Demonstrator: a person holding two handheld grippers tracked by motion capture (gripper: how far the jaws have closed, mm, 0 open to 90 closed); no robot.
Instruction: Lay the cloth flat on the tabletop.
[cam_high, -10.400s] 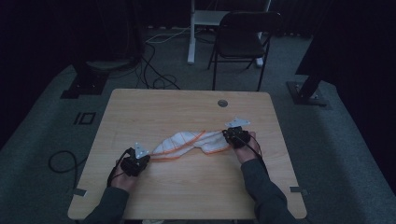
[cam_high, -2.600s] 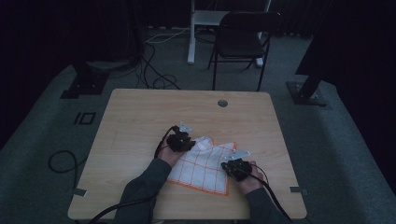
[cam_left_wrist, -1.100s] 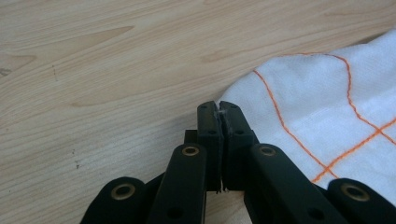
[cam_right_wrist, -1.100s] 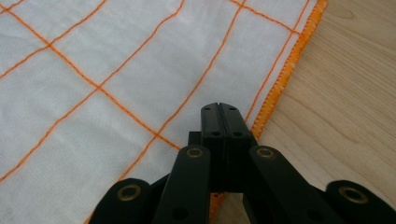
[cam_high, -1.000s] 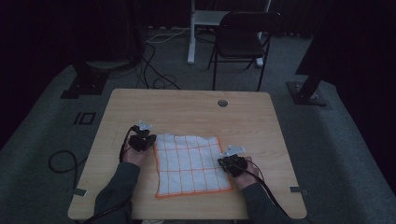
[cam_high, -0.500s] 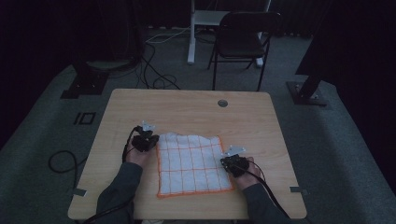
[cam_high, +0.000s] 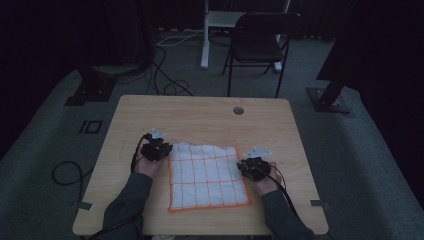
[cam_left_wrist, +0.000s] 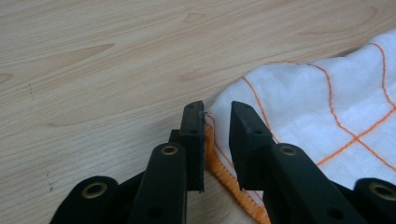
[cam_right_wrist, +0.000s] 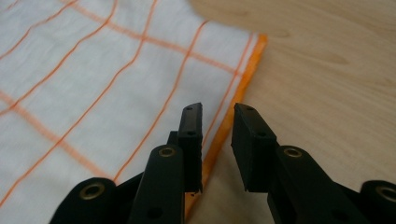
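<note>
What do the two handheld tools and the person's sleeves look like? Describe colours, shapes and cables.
Each tool, left and right, has two flat black jaws with squared tips on black arms fixed with brass-coloured rivets. From above, each carries a pale grey three-cornered plate and trails a black cable. The sleeves are dark grey.

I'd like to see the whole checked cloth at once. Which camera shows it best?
The high view: the white cloth with orange lines lies spread flat on the table, all four edges in sight. The left gripper view shows one corner with its orange hem; the right gripper view shows one side edge and some squares.
</note>
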